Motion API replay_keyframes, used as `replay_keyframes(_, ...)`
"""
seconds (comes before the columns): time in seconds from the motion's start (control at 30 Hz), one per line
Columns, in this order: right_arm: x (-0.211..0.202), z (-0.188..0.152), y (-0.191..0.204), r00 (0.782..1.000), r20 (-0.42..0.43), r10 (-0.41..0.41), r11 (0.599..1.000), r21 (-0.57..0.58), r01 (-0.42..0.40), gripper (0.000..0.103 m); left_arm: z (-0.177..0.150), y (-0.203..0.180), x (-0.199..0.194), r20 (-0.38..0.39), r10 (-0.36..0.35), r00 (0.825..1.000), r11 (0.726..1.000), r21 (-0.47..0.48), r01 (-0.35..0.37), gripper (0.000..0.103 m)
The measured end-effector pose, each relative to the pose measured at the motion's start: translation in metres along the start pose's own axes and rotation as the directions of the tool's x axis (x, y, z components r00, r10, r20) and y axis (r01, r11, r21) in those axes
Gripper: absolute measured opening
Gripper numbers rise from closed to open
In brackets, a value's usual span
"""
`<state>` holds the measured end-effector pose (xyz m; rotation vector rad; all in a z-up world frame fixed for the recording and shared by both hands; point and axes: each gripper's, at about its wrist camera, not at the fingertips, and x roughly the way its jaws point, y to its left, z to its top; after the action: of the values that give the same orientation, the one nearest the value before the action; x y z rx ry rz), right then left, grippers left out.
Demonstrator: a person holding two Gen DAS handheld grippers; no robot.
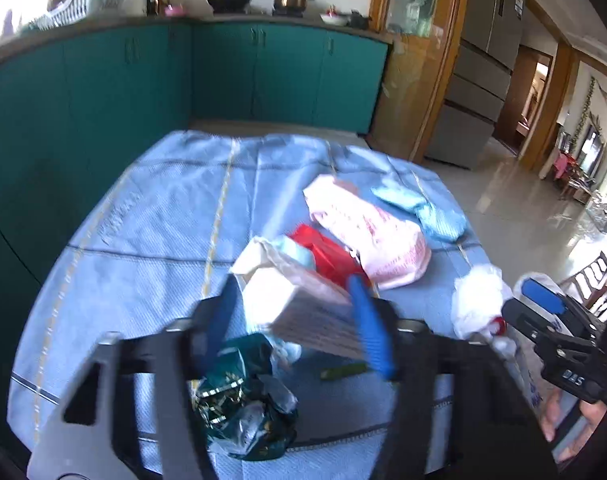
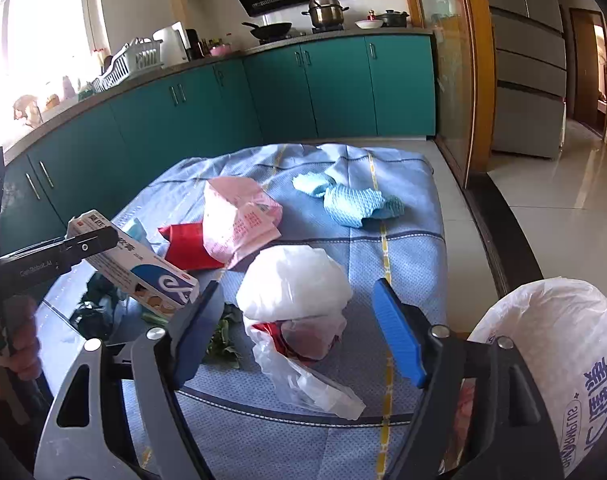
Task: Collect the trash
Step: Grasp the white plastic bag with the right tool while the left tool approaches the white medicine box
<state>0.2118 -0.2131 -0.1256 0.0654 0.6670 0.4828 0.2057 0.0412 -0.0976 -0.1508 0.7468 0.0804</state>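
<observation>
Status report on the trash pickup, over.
Left gripper shut on toothpaste box, lifted off the cloth. Right gripper open above crumpled white plastic bag. Big white trash bag at right. Nothing blocking.

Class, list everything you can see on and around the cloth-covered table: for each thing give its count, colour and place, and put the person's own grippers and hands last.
tablecloth: one, pale blue with yellow lines, over the table
long carton: one, white and blue, clamped in the left gripper
pink wrapper: one, mid-table
red packet: one, beside the pink wrapper
blue cloths: two, light blue, far right
white plastic bag: one, crumpled, ahead of the right gripper
dark green wrapper: one, near edge
printed sack: one, white, blue print, far right
cabinets: teal, behind
left gripper: blue pads
right gripper: open
hand: one, left edge
</observation>
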Motion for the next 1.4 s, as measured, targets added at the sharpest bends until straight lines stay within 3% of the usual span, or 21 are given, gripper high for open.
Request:
replay_keyframes(0.13,0.007,-0.004,0.007,0.999,-0.014,-0.035,0.999,-0.037,0.035,0.078,-0.006,0.005,-0.014,0.027,-0.036,0.999,0.999,-0.011,0.037,0.043)
replay_keyframes(0.27,0.012,-0.007,0.011,0.999,-0.028,-0.045,0.998,-0.047,0.043,0.082,-0.014,-0.007,-0.035,0.064,0.013,0.998,0.998,0.066,-0.017,0.042)
replay_keyframes(0.5,0.027,-0.008,0.017,0.997,-0.067,-0.035,0.998,-0.048,0.032,0.082,-0.033,-0.01,-0.056,0.051,0.017,0.999,0.995,0.102,-0.023,0.042)
replay_keyframes(0.7,0.027,-0.015,0.012,0.995,-0.094,-0.011,0.999,-0.037,0.007,0.061,-0.053,-0.02,-0.068,0.028,0.005,1.0,0.983,0.182,-0.01,0.042)
replay_keyframes(0.77,0.027,-0.017,0.011,0.995,-0.099,-0.001,0.999,-0.032,-0.002,0.047,-0.061,-0.025,-0.071,0.017,0.0,1.0,0.977,0.213,-0.003,0.042)
replay_keyframes(0.83,0.025,-0.017,0.009,0.995,-0.095,0.015,1.0,-0.024,-0.018,0.04,-0.065,-0.028,-0.071,0.009,0.005,1.0,0.973,0.231,-0.007,0.042)
replay_keyframes(0.93,0.02,-0.017,0.008,0.996,-0.085,0.035,0.999,-0.017,-0.036,0.037,-0.07,-0.031,-0.074,0.008,0.009,1.0,0.969,0.246,-0.011,0.043)
replay_keyframes(1.1,0.01,-0.015,0.008,0.996,-0.06,0.062,0.998,-0.024,-0.063,0.036,-0.068,-0.028,-0.079,0.026,0.019,0.999,0.968,0.249,-0.025,0.061)
replay_keyframes(1.4,-0.007,-0.011,0.01,0.993,-0.033,0.111,0.992,-0.049,-0.113,0.036,-0.059,-0.01,-0.078,0.049,0.067,0.997,0.972,0.221,-0.077,0.072)
